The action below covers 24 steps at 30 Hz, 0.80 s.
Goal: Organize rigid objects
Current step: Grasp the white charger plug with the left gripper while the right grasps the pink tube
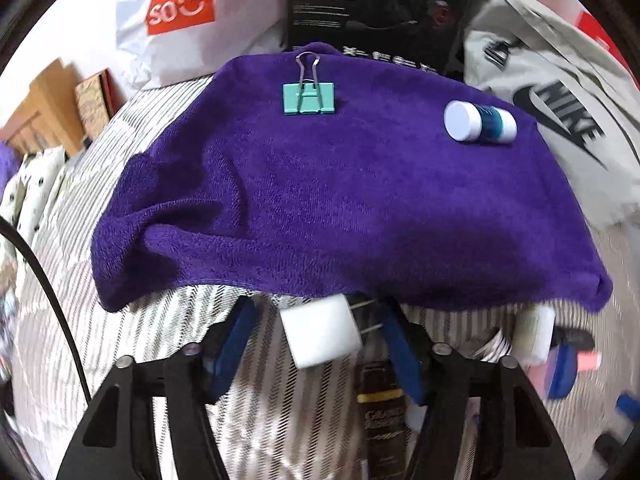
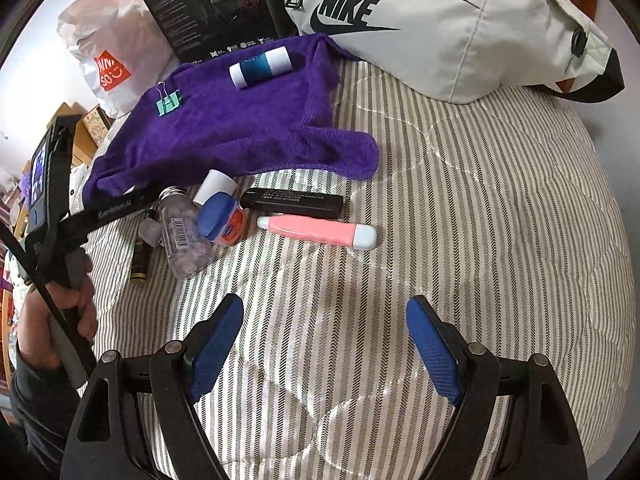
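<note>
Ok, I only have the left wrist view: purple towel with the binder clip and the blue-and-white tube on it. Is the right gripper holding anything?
Observer: No. The right gripper is open over the bare striped bedspread, with nothing between its fingers.
Operator: What lies off the towel?
Observer: A pink tube with a pale cap lies on the bedspread, just in front of a black stick.
Operator: Anything else near them?
Observer: A clear bottle of pale tablets lies on its side, left of a blue-lidded jar.
</note>
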Motion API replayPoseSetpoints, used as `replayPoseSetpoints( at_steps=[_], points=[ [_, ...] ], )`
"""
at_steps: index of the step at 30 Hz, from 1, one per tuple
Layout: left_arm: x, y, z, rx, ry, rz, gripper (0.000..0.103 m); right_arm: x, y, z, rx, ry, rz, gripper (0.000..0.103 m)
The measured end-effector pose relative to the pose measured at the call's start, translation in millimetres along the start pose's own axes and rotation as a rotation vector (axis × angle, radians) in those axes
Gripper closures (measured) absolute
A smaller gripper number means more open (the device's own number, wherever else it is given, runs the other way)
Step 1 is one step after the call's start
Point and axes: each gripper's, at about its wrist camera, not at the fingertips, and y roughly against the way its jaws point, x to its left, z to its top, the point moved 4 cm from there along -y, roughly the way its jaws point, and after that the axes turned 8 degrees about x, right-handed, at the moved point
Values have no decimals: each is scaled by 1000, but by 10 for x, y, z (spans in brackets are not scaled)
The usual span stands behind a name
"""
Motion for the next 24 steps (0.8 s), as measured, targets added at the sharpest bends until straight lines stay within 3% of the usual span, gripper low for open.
replayPoseSetpoints(
  at_steps=[2, 9, 13, 19, 22, 24],
  points=[
    [52, 29, -33, -2, -27, -10, 58, -42, 1, 11, -8, -10, 0, 20],
    [305, 117, -189, 5, -45, -50, 59, -129, -104, 164, -38, -60, 8, 20],
    [348, 145, -223, 14, -66, -79, 59, -11, -232, 358, -65, 50, -40, 20],
    [358, 153, -227, 27, -91, -90, 59, 114, -541, 479, -18, 195, -122, 22],
    [354, 150, -228, 28, -91, -90, 59, 223, -528, 402, -51, 267, -128, 36],
    [357, 150, -231, 26, -92, -89, 59, 270, -499, 330, -41, 280, -106, 52]
  ],
)
